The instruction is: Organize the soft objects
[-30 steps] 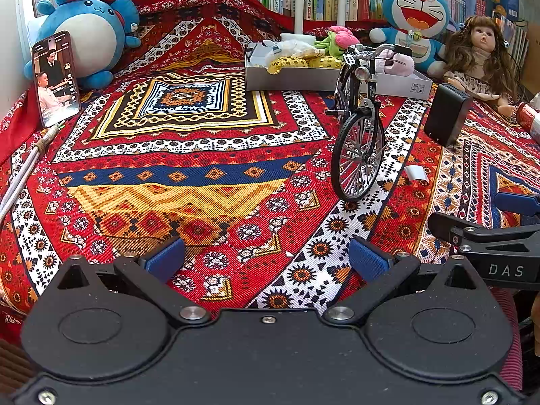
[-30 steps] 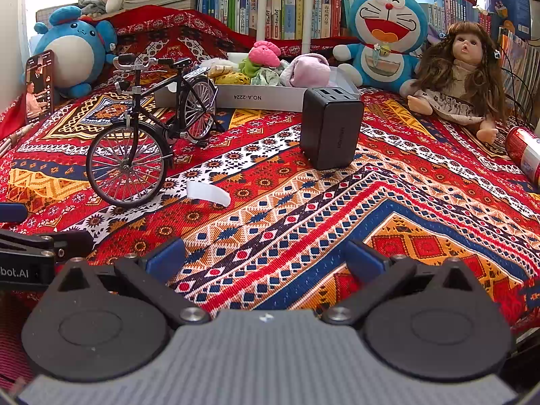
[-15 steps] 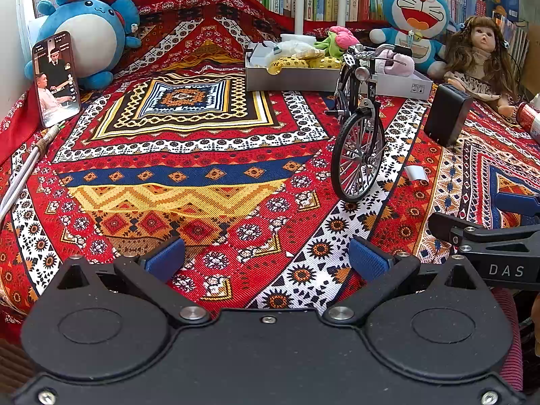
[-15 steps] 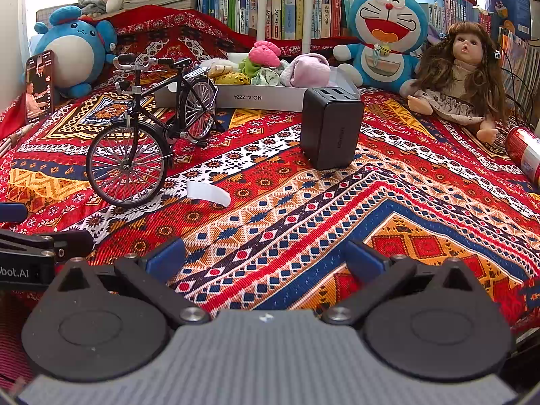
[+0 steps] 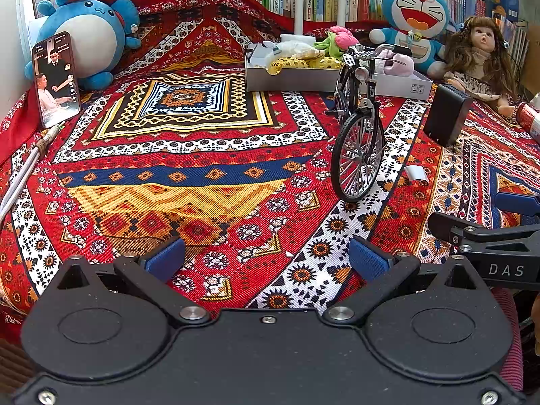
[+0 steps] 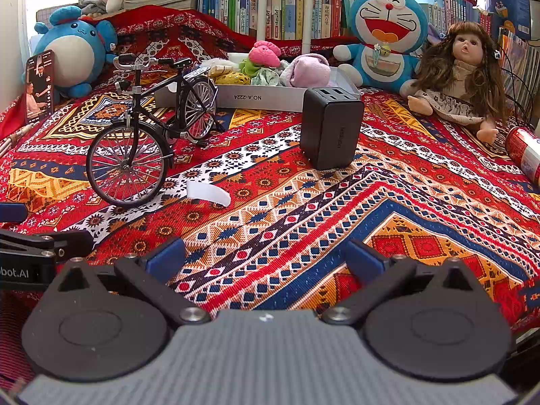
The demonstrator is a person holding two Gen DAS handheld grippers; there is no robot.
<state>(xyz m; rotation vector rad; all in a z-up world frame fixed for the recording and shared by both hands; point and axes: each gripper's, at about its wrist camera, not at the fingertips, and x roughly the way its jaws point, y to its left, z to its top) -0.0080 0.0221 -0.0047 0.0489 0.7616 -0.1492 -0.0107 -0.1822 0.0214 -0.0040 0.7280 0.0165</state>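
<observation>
- The soft objects (image 6: 270, 67) (a pink one, a green one, a pale lilac bundle, yellow spotted pieces) lie heaped in a low white box (image 6: 263, 96) at the far end of the patterned cloth (image 6: 337, 229), just in front of the bookshelf (image 6: 287, 3).
- From both grippers the box lies straight ahead and far off. Its long side runs left to right across the view, so I judge a reach goes forward, over the cloth.
- The right gripper (image 6: 266, 258) has its blue pads wide apart and holds nothing. Between it and the box stands a black charger block (image 6: 330, 131), a little to the right of the straight line.
- The left gripper (image 5: 266, 258) is also spread open and empty. In its view the box (image 5: 290, 77) is ahead and to the right, and a model bicycle (image 5: 359, 135) stands upright in front of the box's right part, so it covers some of the contents.
- Which gripper is nearer I cannot tell surely; they sit side by side at the near edge, and each one shows at the border of the other's view.
- Larger soft toys are outside the box: a round blue plush (image 6: 72, 50) at the far left, a blue cat plush (image 6: 384, 37) and a doll (image 6: 462, 71) at the far right. Whether these belong to the task, I cannot say.
- A small white strip (image 6: 209, 195) lies on the cloth near the bicycle wheel; what it is made of is unclear.
- The inside floor of the box is hidden, and a red can (image 6: 526, 152) is cut by the right edge.
</observation>
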